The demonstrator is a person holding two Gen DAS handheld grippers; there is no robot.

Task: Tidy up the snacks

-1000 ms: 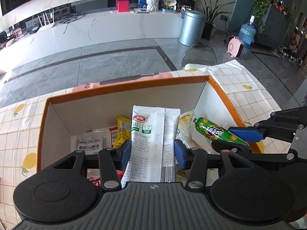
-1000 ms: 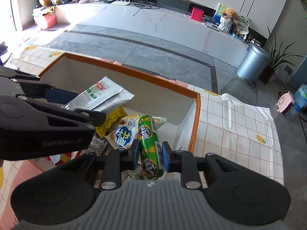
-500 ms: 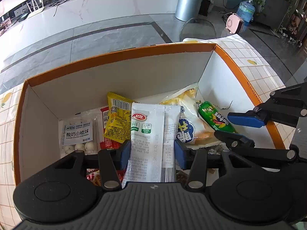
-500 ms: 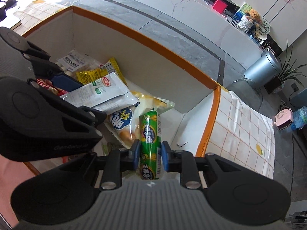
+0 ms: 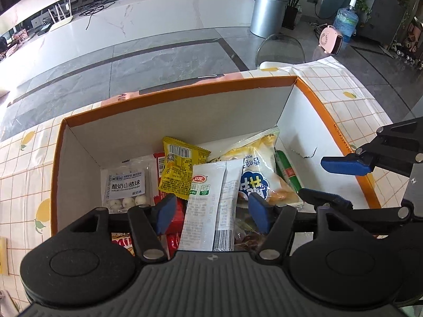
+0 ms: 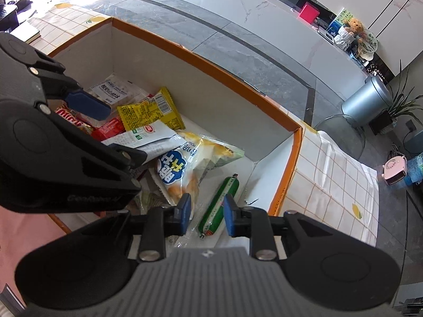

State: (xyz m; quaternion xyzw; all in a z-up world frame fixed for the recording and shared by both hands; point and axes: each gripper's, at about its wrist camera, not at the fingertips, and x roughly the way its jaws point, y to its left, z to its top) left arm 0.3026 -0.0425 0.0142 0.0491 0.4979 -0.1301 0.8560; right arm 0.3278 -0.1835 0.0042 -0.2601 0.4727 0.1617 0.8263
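Observation:
An orange-rimmed cardboard box (image 5: 185, 97) (image 6: 211, 60) holds several snack packets. My left gripper (image 5: 212, 214) hangs over its near side with jaws opening. A white packet (image 5: 211, 206) (image 6: 148, 137) stands between the blue pads, which are clear of it on both sides. My right gripper (image 6: 207, 214) is over the box's right end, its jaws also opening. A green sausage (image 6: 219, 206) (image 5: 288, 171) lies on the white box floor between those pads, no longer squeezed. In the left wrist view the right gripper (image 5: 335, 182) reaches in from the right.
Inside the box lie a yellow packet (image 5: 179, 169), a clear bag of white balls (image 5: 127, 185), a blue-and-white chip bag (image 6: 174, 171) and red packets (image 6: 111, 129). A lemon-print checked cloth (image 6: 338, 179) covers the table. Beyond its far edge are a glass chair (image 5: 280, 50) and a grey bin (image 5: 267, 10).
Both pairs of jaws have spread apart. The left has let go of the white packet and the right has let go of the green sausage, which now rests on the box floor.

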